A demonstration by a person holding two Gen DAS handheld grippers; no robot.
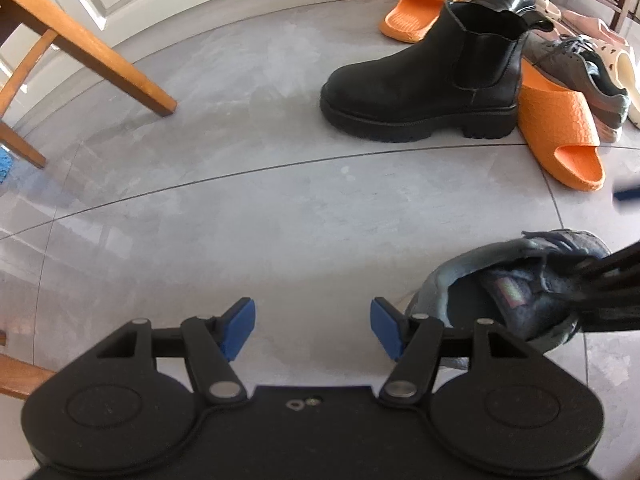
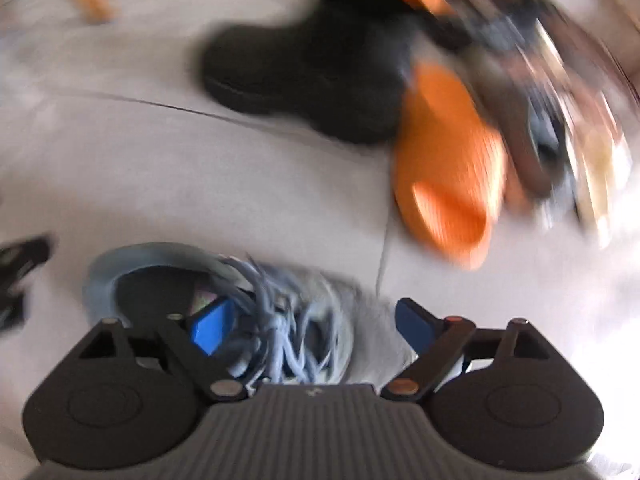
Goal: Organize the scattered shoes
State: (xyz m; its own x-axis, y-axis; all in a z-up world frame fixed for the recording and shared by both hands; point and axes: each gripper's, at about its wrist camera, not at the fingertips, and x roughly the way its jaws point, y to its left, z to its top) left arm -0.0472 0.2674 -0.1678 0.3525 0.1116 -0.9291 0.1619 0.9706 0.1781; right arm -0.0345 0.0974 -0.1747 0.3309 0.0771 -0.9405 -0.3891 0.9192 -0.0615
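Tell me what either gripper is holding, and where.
Left gripper: nothing, open. Right gripper straddles the blue sneaker's laced top, jaws wide; no firm hold visible.

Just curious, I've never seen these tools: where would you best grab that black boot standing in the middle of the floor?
Probably the boot by its shaft rim, from above. It stands upright with the opening facing up, so one finger could slip inside and one outside. The toe side is clear; an orange slide crowds the heel.

Bare floor tiles [image 1: 224, 216] left of black boot [image 1: 424, 84], chair leg [image 1: 100, 52] beyond.
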